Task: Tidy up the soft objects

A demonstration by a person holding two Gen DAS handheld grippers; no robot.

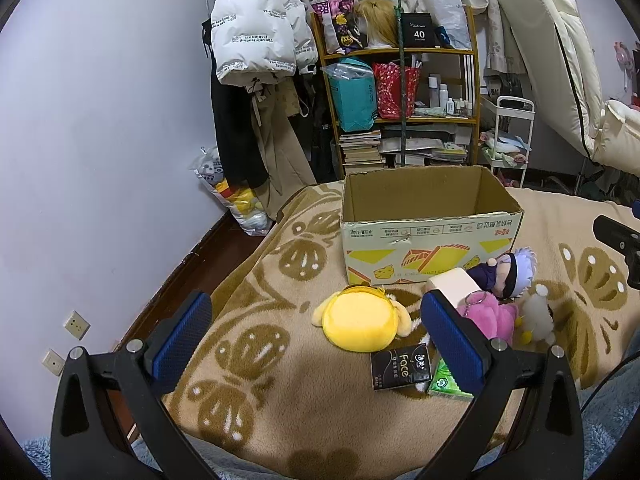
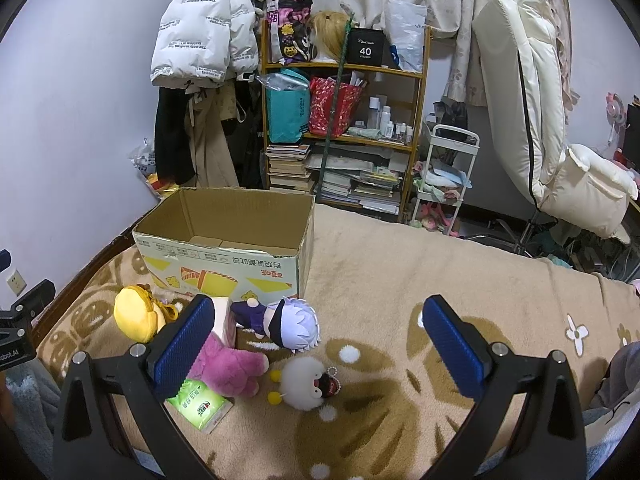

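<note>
An open, empty cardboard box [image 1: 430, 236] [image 2: 224, 258] stands on the beige blanket. In front of it lie a yellow plush [image 1: 360, 322] [image 2: 134, 318], a white-haired doll [image 1: 508, 272] [image 2: 288, 322], a pink plush [image 1: 494, 316] [image 2: 230, 368], a white fluffy plush [image 1: 538, 318] [image 2: 306, 386], a pink-white box [image 1: 454, 282] [image 2: 224, 320], a black tissue pack [image 1: 400, 366] and a green tissue pack [image 1: 444, 380] [image 2: 198, 404]. My left gripper [image 1: 316, 344] is open above the blanket near the yellow plush. My right gripper [image 2: 320, 348] is open above the doll and white plush.
A wooden shelf [image 1: 400, 92] [image 2: 344, 120] with bags and books stands behind the bed. Jackets [image 1: 256, 28] hang at the left. A white cart [image 2: 444, 176] and a white recliner [image 2: 548, 120] are at the right. The wall runs along the left.
</note>
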